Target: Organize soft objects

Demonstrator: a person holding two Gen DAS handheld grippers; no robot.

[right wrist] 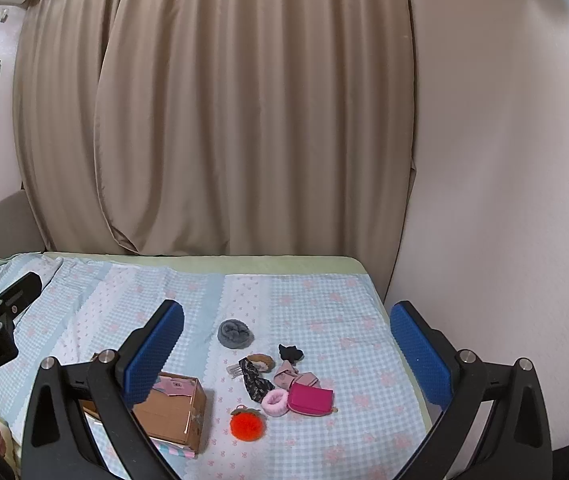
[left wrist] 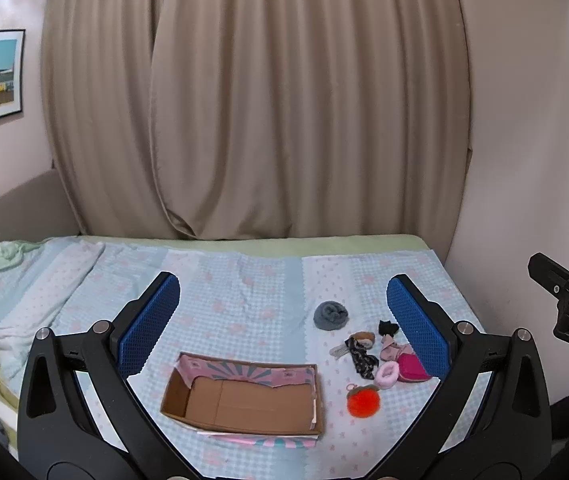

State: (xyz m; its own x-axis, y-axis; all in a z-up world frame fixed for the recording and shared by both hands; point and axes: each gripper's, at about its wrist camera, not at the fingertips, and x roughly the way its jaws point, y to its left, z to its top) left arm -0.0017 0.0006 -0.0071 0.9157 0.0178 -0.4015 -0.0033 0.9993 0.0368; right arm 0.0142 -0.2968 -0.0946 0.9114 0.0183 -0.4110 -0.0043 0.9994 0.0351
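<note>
An open cardboard box [left wrist: 244, 400] lies on the bed; it also shows in the right wrist view [right wrist: 172, 412]. To its right lie several soft items: a grey rolled cloth [left wrist: 330, 315] [right wrist: 235, 334], an orange furry pouch [left wrist: 363, 401] [right wrist: 247, 424], a pink scrunchie [left wrist: 387, 374] [right wrist: 275, 401], a magenta pouch [left wrist: 412, 368] [right wrist: 309, 399], a dark patterned band [left wrist: 362, 356] [right wrist: 253, 378] and a small black item [left wrist: 387, 327] [right wrist: 290, 353]. My left gripper [left wrist: 282, 320] is open and empty above the box. My right gripper [right wrist: 286, 344] is open and empty above the items.
The bed has a light blue checked sheet [left wrist: 244, 280] with a bunched blanket [left wrist: 12, 288] at the left. Beige curtains [left wrist: 244, 100] hang behind it. A wall [right wrist: 504, 160] runs along the bed's right edge. The right gripper's body shows at the left wrist view's right edge [left wrist: 568, 300].
</note>
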